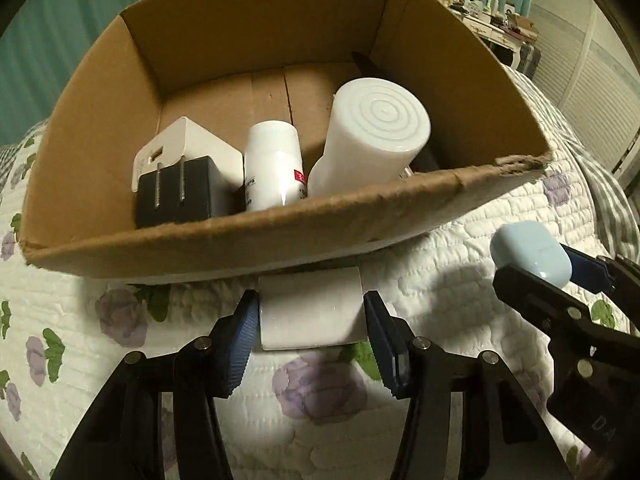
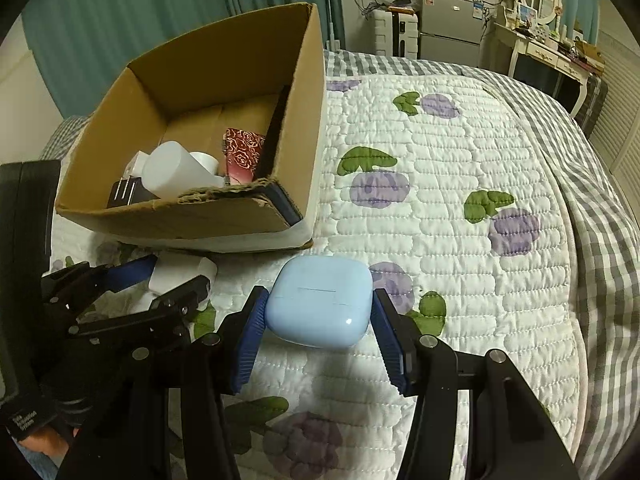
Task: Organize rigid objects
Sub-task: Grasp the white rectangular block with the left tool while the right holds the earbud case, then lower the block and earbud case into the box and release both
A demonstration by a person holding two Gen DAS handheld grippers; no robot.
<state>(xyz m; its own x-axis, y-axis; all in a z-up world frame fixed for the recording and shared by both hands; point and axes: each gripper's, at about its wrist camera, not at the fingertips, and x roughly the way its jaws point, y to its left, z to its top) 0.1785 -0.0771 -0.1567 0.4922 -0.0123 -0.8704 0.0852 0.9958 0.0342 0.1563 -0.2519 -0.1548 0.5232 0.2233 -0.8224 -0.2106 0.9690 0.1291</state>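
A cardboard box (image 1: 256, 236) stands on the quilted bed, also in the right wrist view (image 2: 188, 220). It holds a black-and-white charger (image 1: 176, 192), a small white bottle (image 1: 272, 164), a large white bottle (image 1: 372, 140) and a red patterned box (image 2: 242, 154). My left gripper (image 1: 312, 316) is shut on a white block (image 1: 312, 312), just in front of the box; it also shows in the right wrist view (image 2: 180, 276). My right gripper (image 2: 318, 312) is shut on a light blue earbud case (image 2: 318, 300), right of the box, also in the left wrist view (image 1: 532, 252).
The floral quilt (image 2: 440, 200) covers the bed, with a grey checked blanket (image 2: 592, 208) at the right edge. A dressing table with a mirror (image 2: 540, 12) and a small fridge (image 2: 452, 24) stand beyond the bed. Teal curtains (image 2: 160, 4) hang behind the box.
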